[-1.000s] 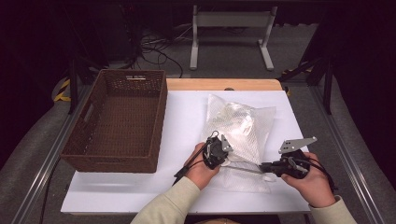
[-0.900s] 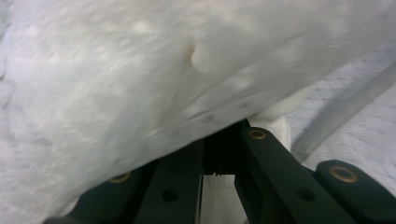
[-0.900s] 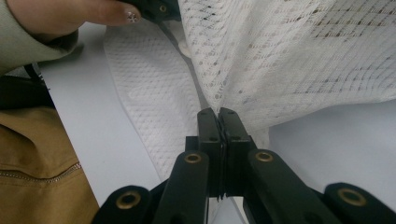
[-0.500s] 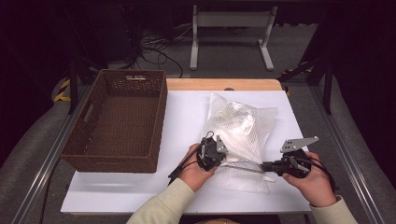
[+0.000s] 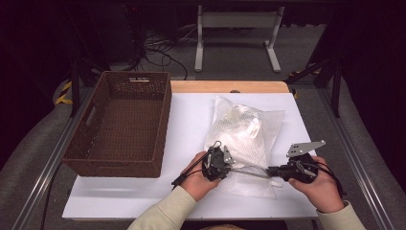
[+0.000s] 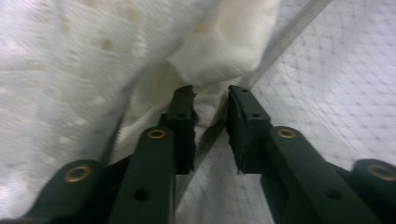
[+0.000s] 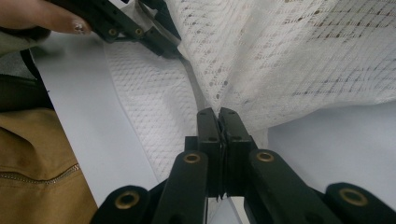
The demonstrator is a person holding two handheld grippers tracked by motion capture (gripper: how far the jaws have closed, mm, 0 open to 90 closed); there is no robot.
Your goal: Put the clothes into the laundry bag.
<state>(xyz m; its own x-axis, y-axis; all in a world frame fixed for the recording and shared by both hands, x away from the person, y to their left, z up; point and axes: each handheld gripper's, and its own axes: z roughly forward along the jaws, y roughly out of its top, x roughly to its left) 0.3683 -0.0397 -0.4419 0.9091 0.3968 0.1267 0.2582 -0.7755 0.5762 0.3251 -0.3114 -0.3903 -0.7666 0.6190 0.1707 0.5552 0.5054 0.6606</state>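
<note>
A white mesh bag (image 5: 244, 134) with cream cloth inside lies on the white table (image 5: 191, 110), its zipper edge nearest me. At the bag's near left corner is my left gripper (image 5: 229, 160). Its jaws have just been opening and stand apart in the left gripper view (image 6: 210, 100). A fold of mesh and the zipper strip (image 6: 280, 46) lie between them, and the pads do not press on either. My right gripper (image 5: 270, 171) is shut on the bag's near edge (image 7: 218, 114), with mesh pinched between its fingers. The left gripper (image 7: 163, 46) shows at the top of the right gripper view.
A brown wicker basket (image 5: 95, 143) stands on the left of the table, with nothing in it. A wooden strip (image 5: 230, 86) runs along the table's far edge. Cables and a metal stand lie on the floor beyond.
The left hand has shifted slightly to the left along the bag's near edge, and its jaws have parted. The right hand and the bag stay where they were.
</note>
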